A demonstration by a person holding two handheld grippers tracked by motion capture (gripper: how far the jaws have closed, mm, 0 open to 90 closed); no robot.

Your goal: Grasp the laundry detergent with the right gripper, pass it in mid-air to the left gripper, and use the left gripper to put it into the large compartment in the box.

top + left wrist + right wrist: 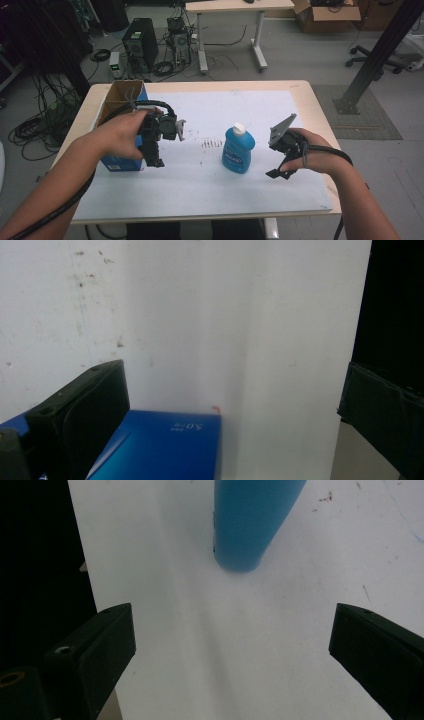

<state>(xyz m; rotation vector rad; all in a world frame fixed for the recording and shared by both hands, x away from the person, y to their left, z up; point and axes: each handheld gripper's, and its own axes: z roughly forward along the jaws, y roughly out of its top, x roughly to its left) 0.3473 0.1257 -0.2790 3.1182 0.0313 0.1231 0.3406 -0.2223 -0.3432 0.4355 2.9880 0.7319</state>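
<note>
A blue bottle (pixel 238 151) with a white cap stands upright near the middle of the white sheet (pixel 200 195). My right gripper (pixel 279 172) hangs just right of it, jaws pointing down and toward it. In the right gripper view the right gripper (pixel 232 615) is open and empty, with the bottle's base (pixel 252 525) ahead and apart from the jaws. My left gripper (pixel 154 161) hovers at the right side of an open blue cardboard box (pixel 120 100). In the left gripper view the left gripper (pixel 230 375) is wide open, with the box's blue side (pixel 165 445) low between the jaws.
The table's near edge (pixel 200 218) runs close below both hands. Small dark marks (pixel 211 143) dot the sheet left of the bottle. On the floor beyond the table are computer towers (pixel 141 42), cables, another desk (pixel 235 6) and a black post (pixel 380 50).
</note>
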